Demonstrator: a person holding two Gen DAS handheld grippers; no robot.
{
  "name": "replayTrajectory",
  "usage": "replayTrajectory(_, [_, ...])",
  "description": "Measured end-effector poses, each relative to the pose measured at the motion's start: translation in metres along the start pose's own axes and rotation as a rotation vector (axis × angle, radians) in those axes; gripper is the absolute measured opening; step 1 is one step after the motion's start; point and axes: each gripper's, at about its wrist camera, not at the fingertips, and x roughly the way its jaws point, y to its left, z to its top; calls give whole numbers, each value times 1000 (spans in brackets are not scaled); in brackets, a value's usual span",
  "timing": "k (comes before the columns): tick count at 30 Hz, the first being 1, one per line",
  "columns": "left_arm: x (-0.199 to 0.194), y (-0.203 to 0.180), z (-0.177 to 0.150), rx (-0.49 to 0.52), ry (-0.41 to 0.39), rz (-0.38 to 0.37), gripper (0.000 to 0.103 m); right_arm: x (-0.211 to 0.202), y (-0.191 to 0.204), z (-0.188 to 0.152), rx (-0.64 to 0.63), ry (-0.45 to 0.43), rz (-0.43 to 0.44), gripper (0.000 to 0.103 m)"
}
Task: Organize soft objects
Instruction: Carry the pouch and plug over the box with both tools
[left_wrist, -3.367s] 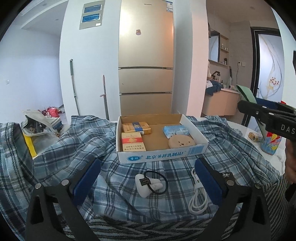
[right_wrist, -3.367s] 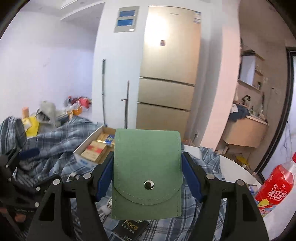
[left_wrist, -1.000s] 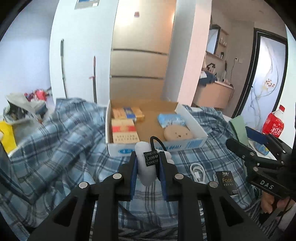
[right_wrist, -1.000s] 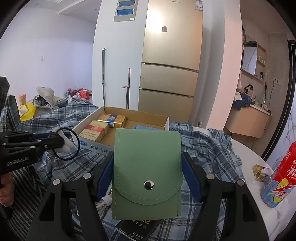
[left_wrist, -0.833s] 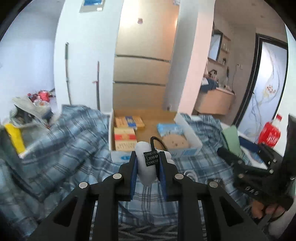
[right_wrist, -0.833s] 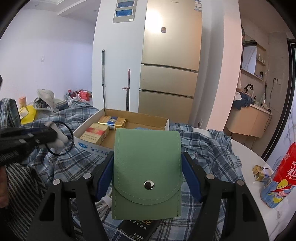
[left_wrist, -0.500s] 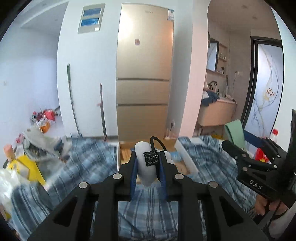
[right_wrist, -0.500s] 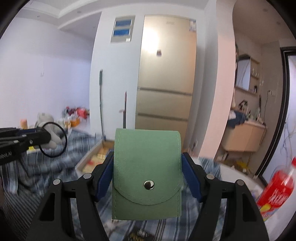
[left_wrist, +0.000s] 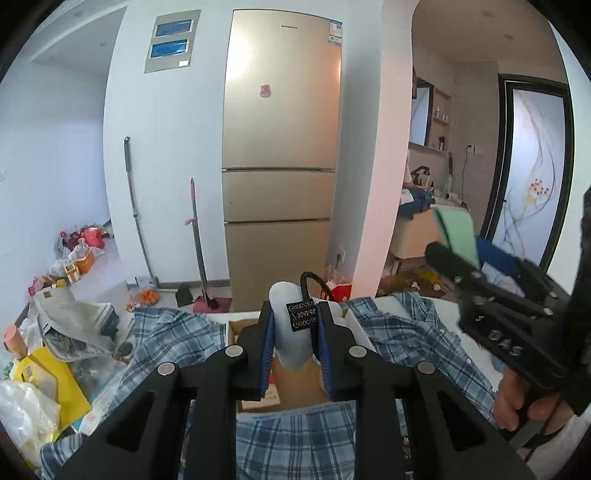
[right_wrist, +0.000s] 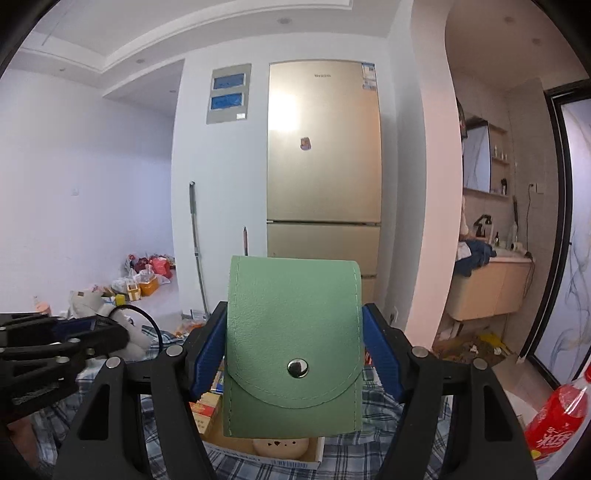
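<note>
My left gripper (left_wrist: 295, 332) is shut on a small white plush toy (left_wrist: 290, 343) with a black tag and a black loop. It hangs above the open cardboard box (left_wrist: 295, 391) on the plaid cloth. My right gripper (right_wrist: 293, 350) is shut on a green pouch (right_wrist: 293, 332) with a metal snap, held upright over the same box (right_wrist: 258, 450). From the left wrist view, the right gripper (left_wrist: 476, 266) and its pouch (left_wrist: 456, 236) show at the right. In the right wrist view, the left gripper (right_wrist: 122, 334) with the plush toy (right_wrist: 135, 338) sits at the left.
The box holds cigarette packs (right_wrist: 207, 410) and a round beige item (right_wrist: 280, 446). A blue plaid cloth (left_wrist: 406, 343) covers the table. A red drink bottle (right_wrist: 554, 417) stands at the right. Bags and clutter (left_wrist: 55, 350) lie at the left. A gold fridge (left_wrist: 280, 166) stands behind.
Both grippers have risen with their loads; the box and cloth have dropped lower in both views and more of the room shows. Both grips are unchanged.
</note>
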Motion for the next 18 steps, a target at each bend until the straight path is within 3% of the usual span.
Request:
replayTrajectory(4, [19,16,7,-18,19,19,23,20,-4,-4,47,51,28,69])
replayTrajectory(11, [50,33,9,-48,40,27,23,47,-10,-24,69,120,0,69])
replayTrajectory(18, [92,39,-11,-57,138,18,23,75,-12,-49,71,232,26,69])
